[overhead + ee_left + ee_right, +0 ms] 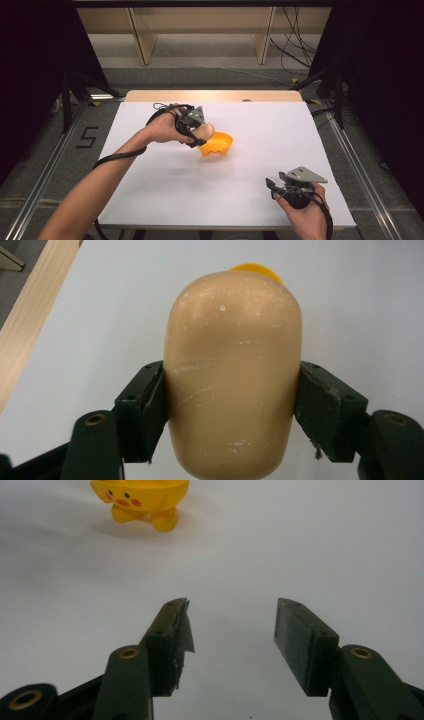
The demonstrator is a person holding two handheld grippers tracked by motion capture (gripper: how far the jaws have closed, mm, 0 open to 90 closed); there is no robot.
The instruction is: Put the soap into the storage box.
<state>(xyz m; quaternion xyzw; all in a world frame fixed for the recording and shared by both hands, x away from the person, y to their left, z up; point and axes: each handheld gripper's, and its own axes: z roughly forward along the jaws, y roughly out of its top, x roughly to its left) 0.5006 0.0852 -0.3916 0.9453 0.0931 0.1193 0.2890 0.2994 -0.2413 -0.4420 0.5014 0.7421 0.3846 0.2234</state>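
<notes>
While clamped from both sides: tan egg-shaped piece [232,375] sits between the jaws of the left hand-held gripper [232,410], pads pressing its flanks, rounded end pointing away from the camera.
Left hand-held gripper: grasping the egg-shaped piece [204,131]; seen from above at [196,136], raised over the middle of the desk [150,190], held by the left hand [164,129].
Place of the egg-shaped piece: just beside the yellow bowl [217,144], at its left rim, seemingly above the desk; whether touching the rim, cannot tell.
Yellow bowl: standing upright on the white desk top, near the centre, opening upward; small stubby feet and a painted face with orange cheeks visible from the right gripper view [142,500]; a sliver of its rim peeking out behind the tan piece in the left gripper view [255,269].
Right hand-held gripper: released, jaws spread wide with bare desk between them [232,630]; from above at [274,186], low near the front right corner of the desk, pointing left toward the bowl, well apart from it.
Right hand: wrapped around the grip [300,205], grey three-cornered plate on top.
Desk: white sheet over a wooden top, wooden strip showing along the far edge.
</notes>
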